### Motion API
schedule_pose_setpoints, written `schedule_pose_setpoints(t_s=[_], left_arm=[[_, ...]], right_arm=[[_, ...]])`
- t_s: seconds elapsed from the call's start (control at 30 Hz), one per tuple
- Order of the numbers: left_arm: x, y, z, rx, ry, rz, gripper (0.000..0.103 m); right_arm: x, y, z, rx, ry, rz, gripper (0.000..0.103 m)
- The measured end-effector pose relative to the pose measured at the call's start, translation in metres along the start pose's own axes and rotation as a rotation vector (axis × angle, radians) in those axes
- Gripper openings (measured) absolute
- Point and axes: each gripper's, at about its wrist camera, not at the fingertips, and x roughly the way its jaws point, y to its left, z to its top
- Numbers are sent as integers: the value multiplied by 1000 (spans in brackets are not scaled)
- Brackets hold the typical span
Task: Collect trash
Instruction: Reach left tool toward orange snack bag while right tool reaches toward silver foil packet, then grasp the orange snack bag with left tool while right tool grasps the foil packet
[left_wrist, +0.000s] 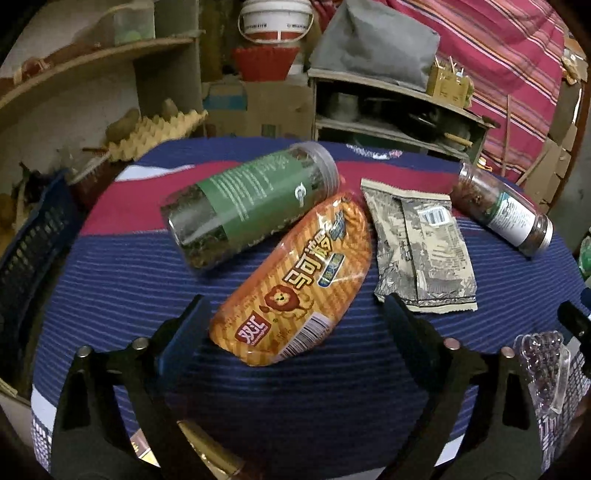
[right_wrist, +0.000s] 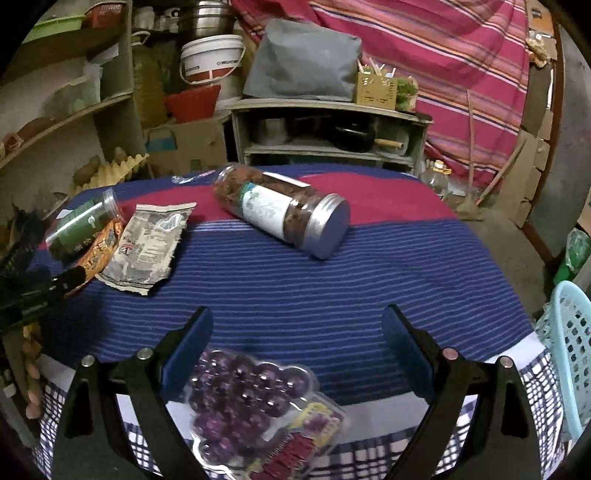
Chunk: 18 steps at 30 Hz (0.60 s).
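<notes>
An orange snack packet with a lion lies on the striped cloth; my left gripper is open, its jaws on either side of the packet's near end. A green-label jar lies beside it, a grey torn wrapper to its right, and a brown-filled jar further right. In the right wrist view my right gripper is open and empty above a clear purple blister tray. The brown jar, the wrapper and the green jar lie beyond.
A dark blue basket stands at the table's left edge, and a light blue basket at its right. Shelves, buckets, boxes and an egg carton crowd the back. The left gripper's finger shows at the left.
</notes>
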Motion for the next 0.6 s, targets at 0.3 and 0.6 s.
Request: schedule_pose_setpoints(t_s=[0.3,0.6], left_arm=[[13,-6,-2,36,65,-36,58],[11,13,-4,-63,51,-113,0]], right_arm=[[5,24,1,-47,8,36,91],[8,39,5,-79,17,47,90]])
